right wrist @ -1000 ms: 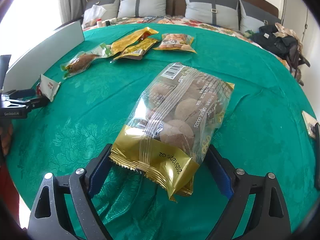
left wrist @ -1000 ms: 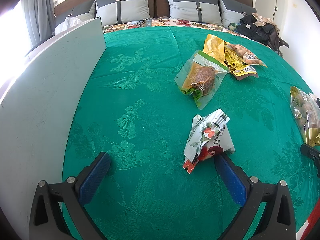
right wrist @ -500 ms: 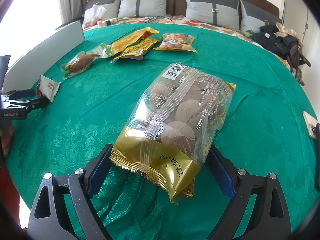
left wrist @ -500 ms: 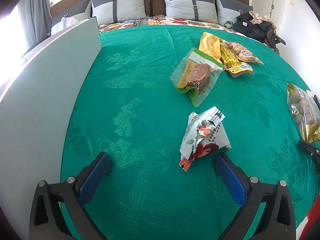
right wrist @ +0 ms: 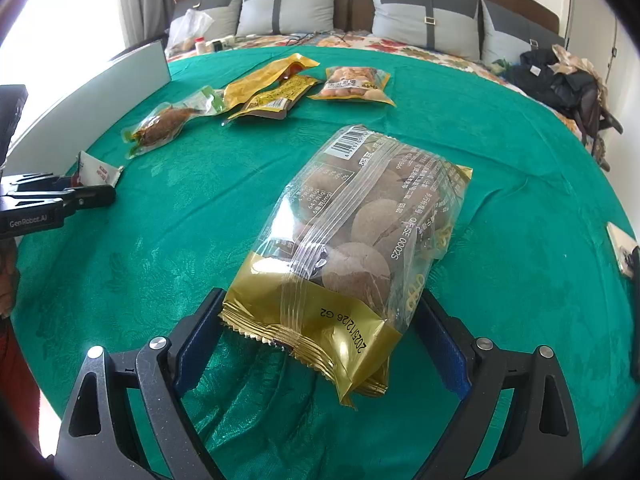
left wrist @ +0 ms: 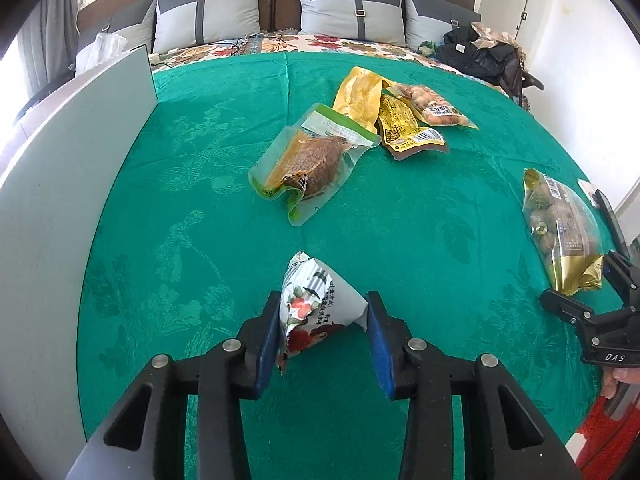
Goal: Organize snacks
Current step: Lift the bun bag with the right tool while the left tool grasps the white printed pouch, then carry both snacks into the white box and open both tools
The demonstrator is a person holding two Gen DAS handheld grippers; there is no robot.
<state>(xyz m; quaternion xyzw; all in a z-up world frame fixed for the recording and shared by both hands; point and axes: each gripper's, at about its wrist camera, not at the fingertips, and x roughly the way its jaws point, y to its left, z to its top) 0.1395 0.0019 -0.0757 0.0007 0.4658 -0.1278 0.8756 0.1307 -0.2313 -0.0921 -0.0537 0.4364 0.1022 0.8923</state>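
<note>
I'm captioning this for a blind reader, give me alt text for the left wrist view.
The left claw is closing around a small flowered snack packet on a green bedspread. Beyond lie four more snack packs; a bag of round cakes sits at right.

Bare green cloth (left wrist: 420,216) wide open mid-bed; white board (left wrist: 60,184) walls left edge; cluster of four snack packets (left wrist: 384,120) blocks far centre, touching or overlapping; cookie bag (right wrist: 360,240) fills right foreground; phone (right wrist: 622,248) at right edge
</note>
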